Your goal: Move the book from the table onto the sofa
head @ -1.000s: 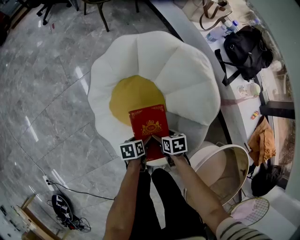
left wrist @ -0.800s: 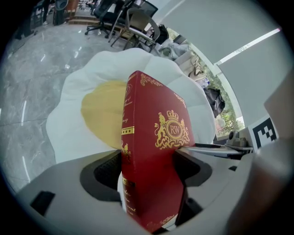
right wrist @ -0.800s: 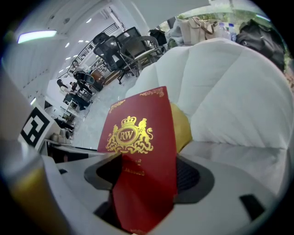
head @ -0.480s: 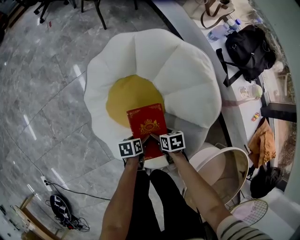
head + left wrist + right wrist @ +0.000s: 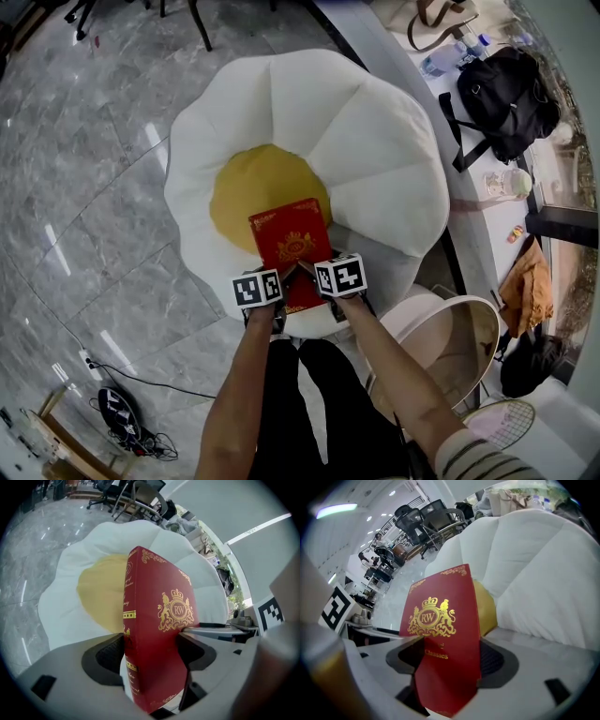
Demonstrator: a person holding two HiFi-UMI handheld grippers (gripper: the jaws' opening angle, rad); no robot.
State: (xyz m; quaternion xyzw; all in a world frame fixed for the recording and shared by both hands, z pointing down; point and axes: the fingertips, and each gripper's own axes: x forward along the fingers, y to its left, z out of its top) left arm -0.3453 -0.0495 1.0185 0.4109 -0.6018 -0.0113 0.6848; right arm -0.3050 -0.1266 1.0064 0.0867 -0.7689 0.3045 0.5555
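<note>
A red book (image 5: 290, 246) with a gold crest is held flat over the near part of a flower-shaped sofa (image 5: 375, 159), white petals around a yellow centre (image 5: 253, 187). My left gripper (image 5: 274, 292) is shut on the book's near left edge, my right gripper (image 5: 319, 287) on its near right edge. In the left gripper view the book (image 5: 157, 634) stands between the jaws, spine toward the camera. In the right gripper view its cover (image 5: 443, 644) fills the gap between the jaws, with the white cushion (image 5: 543, 573) behind.
A grey marble floor (image 5: 84, 169) surrounds the sofa. A long white counter (image 5: 469, 197) at the right holds a black backpack (image 5: 502, 89) and bottles. A round beige tub (image 5: 450, 342) stands near my right arm. Cables (image 5: 117, 408) lie at the lower left.
Both grippers and the book have shifted slightly forward and left over the sofa, so the book now overlaps the yellow centre more. The grip on the book is unchanged.
</note>
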